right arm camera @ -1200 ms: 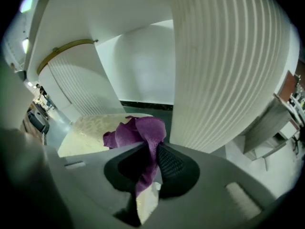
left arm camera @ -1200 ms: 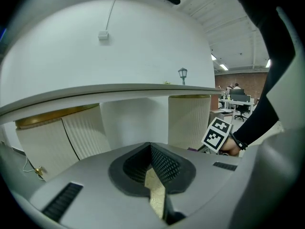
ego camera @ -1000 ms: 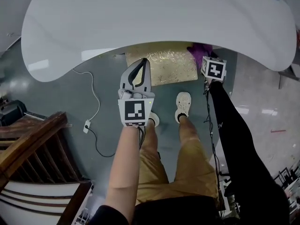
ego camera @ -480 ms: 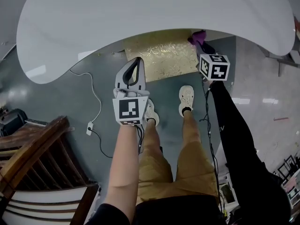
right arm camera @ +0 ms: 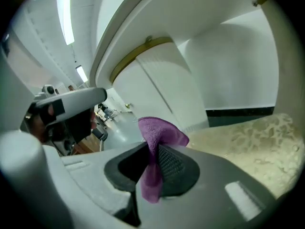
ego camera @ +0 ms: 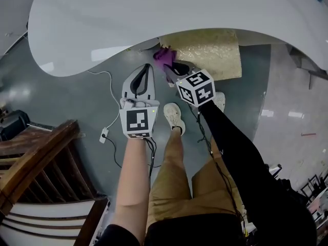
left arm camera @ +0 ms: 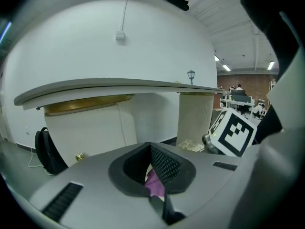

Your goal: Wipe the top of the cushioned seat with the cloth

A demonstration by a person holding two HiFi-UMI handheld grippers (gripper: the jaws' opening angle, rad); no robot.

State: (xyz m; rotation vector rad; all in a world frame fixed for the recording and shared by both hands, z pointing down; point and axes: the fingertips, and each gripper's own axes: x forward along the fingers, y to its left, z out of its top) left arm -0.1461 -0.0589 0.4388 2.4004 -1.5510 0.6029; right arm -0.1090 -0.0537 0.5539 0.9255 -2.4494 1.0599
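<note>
A purple cloth point(ego camera: 163, 56) is pinched in my right gripper point(ego camera: 171, 65), which is shut on it; one end sticks up past the jaws and the other hangs below point(right arm camera: 159, 130). The cushioned seat point(ego camera: 215, 55) is a beige, gold-patterned pad half under the white table, to the right of and beyond that gripper. In the right gripper view its top point(right arm camera: 252, 137) fills the lower right. My left gripper point(ego camera: 148, 67) hovers over the floor just left of the cloth, tips together. A purple patch shows low between its pads point(left arm camera: 153, 182); I cannot tell whether they touch it.
A big white tabletop point(ego camera: 154, 14) overhangs the seat. A wooden chair point(ego camera: 41, 163) stands at the lower left. A white cable with a plug point(ego camera: 105, 132) lies on the grey floor. The person's legs and shoes point(ego camera: 174, 117) stand below the grippers.
The right gripper has carried the cloth left, from the seat's far right corner to just beside the left gripper. The left gripper has barely moved.
</note>
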